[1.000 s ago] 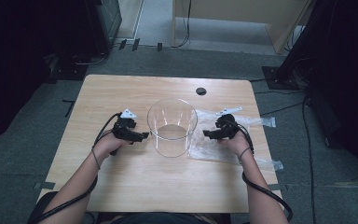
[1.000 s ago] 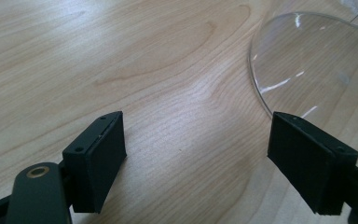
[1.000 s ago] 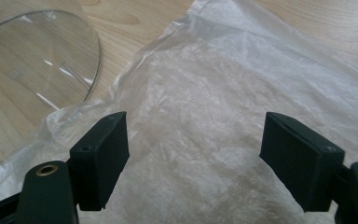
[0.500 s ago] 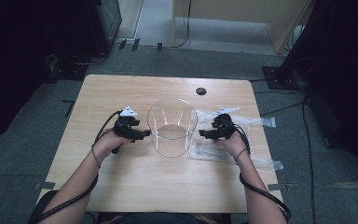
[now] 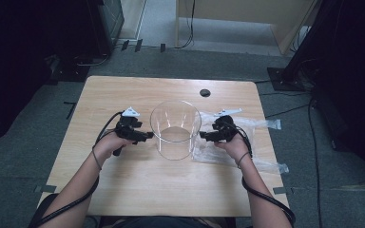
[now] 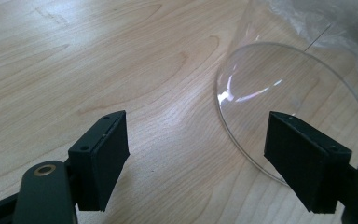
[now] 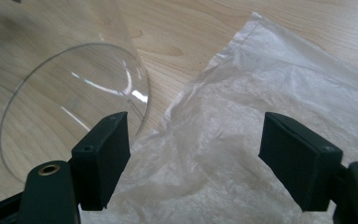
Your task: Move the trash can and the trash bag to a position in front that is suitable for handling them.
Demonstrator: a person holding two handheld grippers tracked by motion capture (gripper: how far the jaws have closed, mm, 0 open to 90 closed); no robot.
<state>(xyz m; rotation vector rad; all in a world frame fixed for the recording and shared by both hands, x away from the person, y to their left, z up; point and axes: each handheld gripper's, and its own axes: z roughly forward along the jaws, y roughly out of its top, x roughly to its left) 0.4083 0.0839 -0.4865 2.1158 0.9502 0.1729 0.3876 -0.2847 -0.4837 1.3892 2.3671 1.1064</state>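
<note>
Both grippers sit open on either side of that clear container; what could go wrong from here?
1. The clear container is smooth and wide; jaws closing on its wall may slip or tip it.
2. The plastic bag lies against its base, under the right gripper, and could be snagged or dragged.
3. The left gripper may nudge it sideways.

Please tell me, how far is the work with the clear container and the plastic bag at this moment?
It looks barely begun. The clear container stands upright mid-table with nothing in it, and the plastic bag lies flat beside it. In hand: nothing yet; the left gripper and right gripper flank the container, jaws wide open. Left, probably: gripping the bag or the container and bringing them together.
</note>
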